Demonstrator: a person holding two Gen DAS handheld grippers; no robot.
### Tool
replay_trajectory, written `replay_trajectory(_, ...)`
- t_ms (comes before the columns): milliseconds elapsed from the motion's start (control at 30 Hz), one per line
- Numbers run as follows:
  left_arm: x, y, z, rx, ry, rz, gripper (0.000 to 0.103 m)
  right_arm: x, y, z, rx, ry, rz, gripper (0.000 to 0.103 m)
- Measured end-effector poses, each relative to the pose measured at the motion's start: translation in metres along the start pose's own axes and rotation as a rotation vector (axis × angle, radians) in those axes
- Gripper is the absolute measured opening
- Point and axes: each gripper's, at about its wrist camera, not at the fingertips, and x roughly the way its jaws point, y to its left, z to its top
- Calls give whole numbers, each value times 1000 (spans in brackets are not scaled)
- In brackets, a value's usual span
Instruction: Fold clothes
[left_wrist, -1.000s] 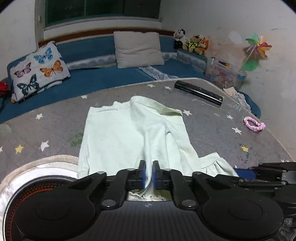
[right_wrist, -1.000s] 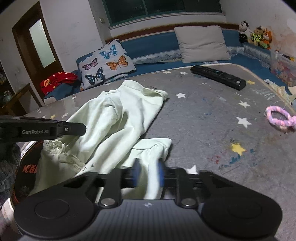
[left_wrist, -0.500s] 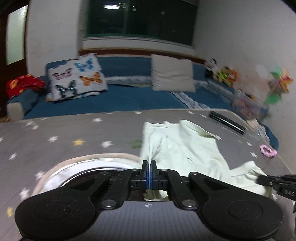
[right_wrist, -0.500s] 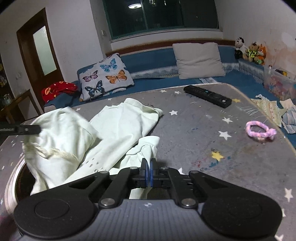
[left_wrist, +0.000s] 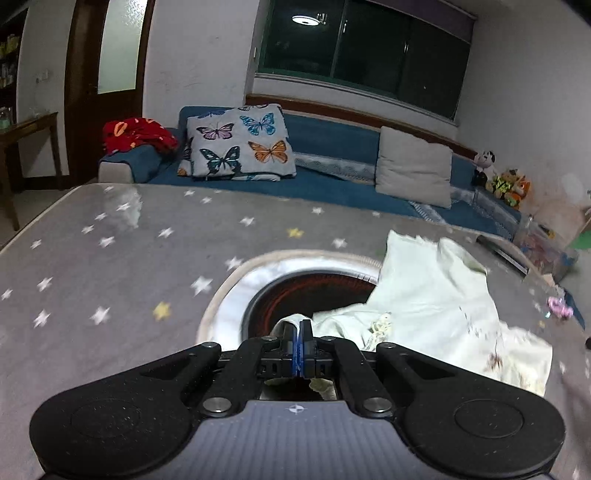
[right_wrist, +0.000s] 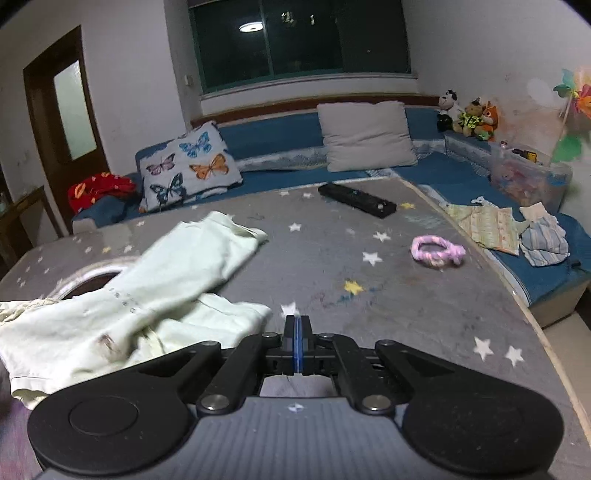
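Left gripper (left_wrist: 300, 326) clamped on pale green cotton garment (left_wrist: 436, 295) edge; right gripper (right_wrist: 296, 322) jaws together, empty; grey star-print tabletop (right_wrist: 424, 314) open rightward

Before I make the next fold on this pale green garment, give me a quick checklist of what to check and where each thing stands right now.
1. Left gripper gripping the pale green garment: ok, jaws shut with cloth bunched at the pads.
2. Right gripper gripping the garment: not ok, jaws shut but no cloth shows between them; the hem lies just to its left.
3. Garment flat: not ok, it lies bunched with layers overlapping.
4. Black remote control clear of the cloth: ok.
5. Pink braided ring clear of the cloth: ok.
6. Bare space on the grey star-print table: ok.
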Motion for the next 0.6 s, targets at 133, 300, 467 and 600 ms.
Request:
replay_trajectory(133, -13, 7, -18, -15, 13, 5, 1, 6, 6, -6, 0, 42, 39, 6)
replay_trajectory(300, -24, 16, -26, -31, 11, 12, 1, 42, 26, -4, 20, 81, 115, 36)
replay_trajectory(467, -29, 20, -30, -24, 9, 29, 1, 85, 42, 3, 65, 123, 141, 37)
replay_trajectory(600, -25, 22, -33, -25, 19, 37, 1, 109, 53, 3, 67, 177, 149, 37)
